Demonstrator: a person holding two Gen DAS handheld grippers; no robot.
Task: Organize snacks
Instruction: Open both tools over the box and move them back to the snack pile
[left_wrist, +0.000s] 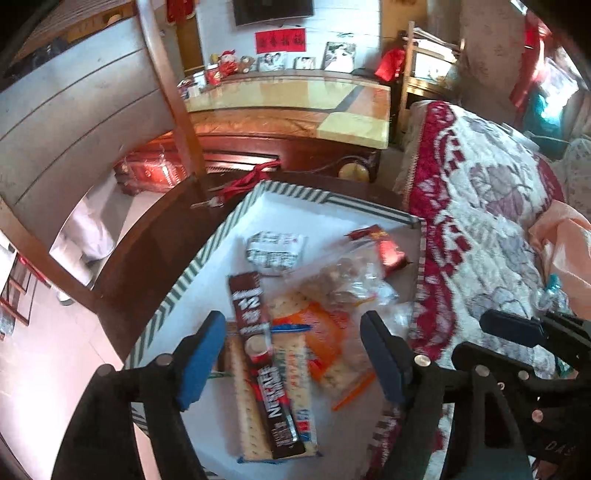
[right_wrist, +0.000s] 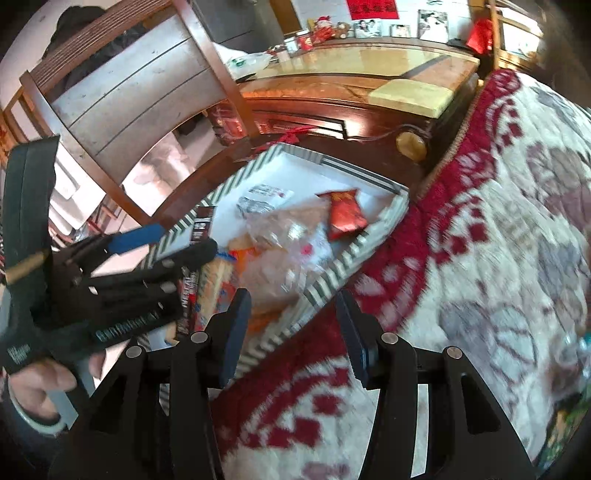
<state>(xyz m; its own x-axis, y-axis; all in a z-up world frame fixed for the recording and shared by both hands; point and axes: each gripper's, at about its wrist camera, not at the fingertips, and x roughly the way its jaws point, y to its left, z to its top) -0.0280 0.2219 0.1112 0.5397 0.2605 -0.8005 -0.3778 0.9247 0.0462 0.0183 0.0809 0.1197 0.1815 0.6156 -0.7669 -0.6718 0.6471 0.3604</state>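
A white tray with a green-striped rim (left_wrist: 192, 273) (right_wrist: 332, 273) holds the snacks. In it lie a dark Nescafe stick pack (left_wrist: 266, 365), long cracker packs (left_wrist: 299, 373), an orange-marked cracker bag (left_wrist: 325, 343), a clear bag of treats (left_wrist: 347, 280) (right_wrist: 288, 236), a red snack packet (left_wrist: 388, 251) (right_wrist: 343, 214) and a white printed packet (left_wrist: 275, 251) (right_wrist: 264, 197). My left gripper (left_wrist: 291, 354) (right_wrist: 166, 240) is open and empty above the Nescafe pack. My right gripper (right_wrist: 291, 332) is open and empty over the tray's near rim and the blanket; it also shows in the left wrist view (left_wrist: 513, 328).
The tray sits on a dark wooden table (left_wrist: 155, 243) next to a red-and-white floral blanket (right_wrist: 461, 258) (left_wrist: 480, 206). A wooden chair (left_wrist: 92, 110) stands at the left. A glass-topped cabinet (left_wrist: 295, 99) with photos and red ornaments is behind. Keys on a red cord (left_wrist: 236, 188) lie by the tray.
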